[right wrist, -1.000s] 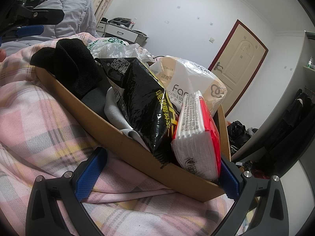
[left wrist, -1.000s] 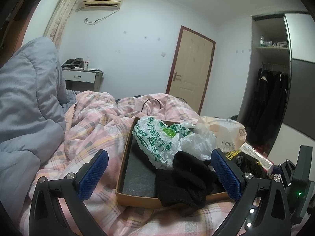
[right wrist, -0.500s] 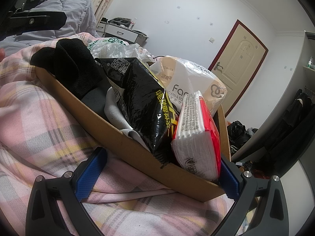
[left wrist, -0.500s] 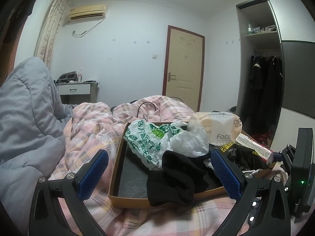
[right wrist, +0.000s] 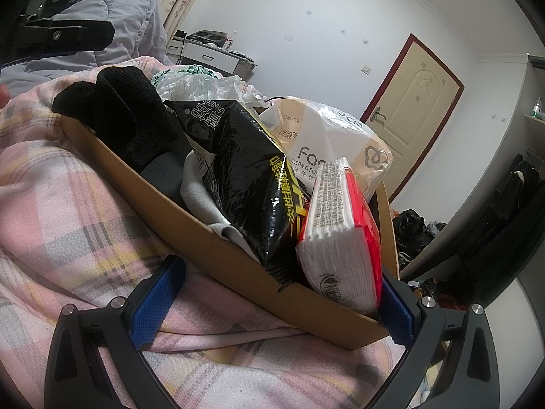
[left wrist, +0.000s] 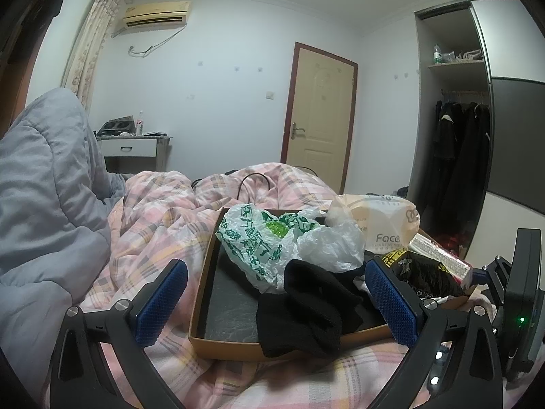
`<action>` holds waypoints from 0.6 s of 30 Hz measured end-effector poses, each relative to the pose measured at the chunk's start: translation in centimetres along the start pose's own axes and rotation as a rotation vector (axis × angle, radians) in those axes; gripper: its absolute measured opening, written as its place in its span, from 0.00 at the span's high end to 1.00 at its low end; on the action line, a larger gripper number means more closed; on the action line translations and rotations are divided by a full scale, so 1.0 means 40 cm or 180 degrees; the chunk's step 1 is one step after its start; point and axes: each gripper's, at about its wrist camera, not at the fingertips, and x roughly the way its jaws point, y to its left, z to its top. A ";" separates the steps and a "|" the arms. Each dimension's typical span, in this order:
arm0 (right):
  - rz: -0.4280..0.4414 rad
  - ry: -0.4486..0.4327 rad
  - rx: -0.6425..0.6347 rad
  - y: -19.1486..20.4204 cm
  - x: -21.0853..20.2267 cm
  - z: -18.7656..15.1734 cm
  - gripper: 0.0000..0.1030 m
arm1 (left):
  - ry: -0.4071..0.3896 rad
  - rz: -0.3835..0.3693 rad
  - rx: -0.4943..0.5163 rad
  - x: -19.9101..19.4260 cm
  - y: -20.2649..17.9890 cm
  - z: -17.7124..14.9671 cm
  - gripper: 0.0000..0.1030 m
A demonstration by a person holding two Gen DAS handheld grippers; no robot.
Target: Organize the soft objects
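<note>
Between our left gripper's [left wrist: 276, 303] spread, empty jaws lies the black knit cloth [left wrist: 306, 306], draped over the near wall of the cardboard box [left wrist: 204, 306] on the pink plaid quilt [left wrist: 153, 221], straight ahead and closest to this hand. Our right gripper [right wrist: 272, 306], also spread and holding nothing, faces the box's corner, where the red-and-white tissue pack [right wrist: 344, 242] and black snack bag [right wrist: 252, 177] stand on end. Behind the cloth, the green-printed plastic bag [left wrist: 259, 238] and tissue bundle [left wrist: 381, 221] crowd the box; we judge they could snag a lift.
</note>
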 end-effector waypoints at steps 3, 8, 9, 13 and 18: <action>0.0001 0.0000 0.0000 0.000 0.000 0.000 0.01 | 0.0001 0.0006 0.0021 0.003 -0.003 0.000 0.00; 0.0001 -0.0001 0.0000 0.000 0.000 0.000 0.01 | -0.0009 0.0021 0.0060 0.004 -0.009 0.000 0.00; 0.0001 -0.0001 0.0000 0.000 0.000 0.000 0.01 | -0.0012 0.0022 0.0065 0.003 -0.011 -0.001 0.00; 0.0000 0.0000 -0.0001 0.000 0.000 0.000 0.01 | -0.0021 0.0024 0.0072 0.002 -0.012 -0.001 0.00; 0.0001 -0.0001 -0.0001 0.000 0.000 0.000 0.01 | 0.0001 -0.0003 0.0015 0.003 -0.008 -0.002 0.00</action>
